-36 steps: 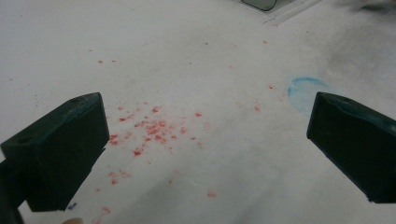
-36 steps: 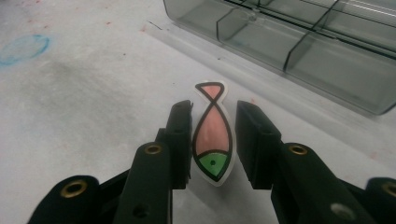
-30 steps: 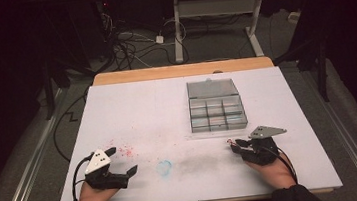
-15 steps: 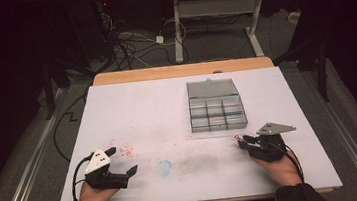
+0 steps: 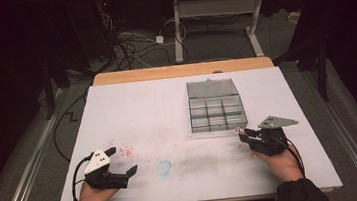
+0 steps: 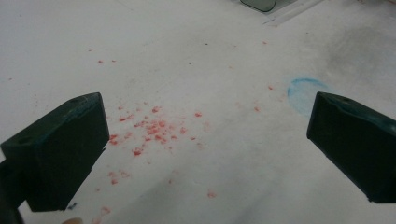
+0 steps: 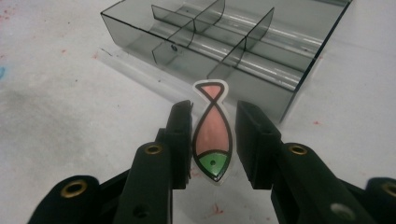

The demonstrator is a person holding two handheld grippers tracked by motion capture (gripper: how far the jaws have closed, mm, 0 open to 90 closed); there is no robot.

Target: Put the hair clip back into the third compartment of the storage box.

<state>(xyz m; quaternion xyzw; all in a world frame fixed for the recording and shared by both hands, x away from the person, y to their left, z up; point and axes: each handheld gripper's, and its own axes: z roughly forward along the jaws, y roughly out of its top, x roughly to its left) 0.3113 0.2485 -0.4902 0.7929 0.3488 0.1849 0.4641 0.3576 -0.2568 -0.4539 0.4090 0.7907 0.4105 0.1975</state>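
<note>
A flat fish-shaped piece point(image 7: 211, 140), pink with a green head and a black outline, sits between the jaws of my right gripper point(image 7: 212, 122). The jaws are closed in against its edges, with its tail sticking out past the tips. In the high view my right gripper point(image 5: 243, 133) is just off the near right corner of a clear grey compartment box point(image 5: 216, 109), and the fish piece point(image 5: 240, 130) shows at its tips. The box point(image 7: 224, 42) lies open just ahead of the jaws, and its cells look empty. My left gripper point(image 5: 121, 160) rests wide open at the near left, holding nothing.
The white table sheet point(image 5: 147, 114) carries red crumbs point(image 6: 149, 128) between the left jaws and a pale blue ring mark point(image 6: 306, 91) beside them, with a grey smudge point(image 5: 198, 164) in the middle. Cables and a table frame lie on the floor beyond the far edge.
My right gripper has moved to the right and a little farther from me, near the box's near right corner. The left gripper has not moved.
</note>
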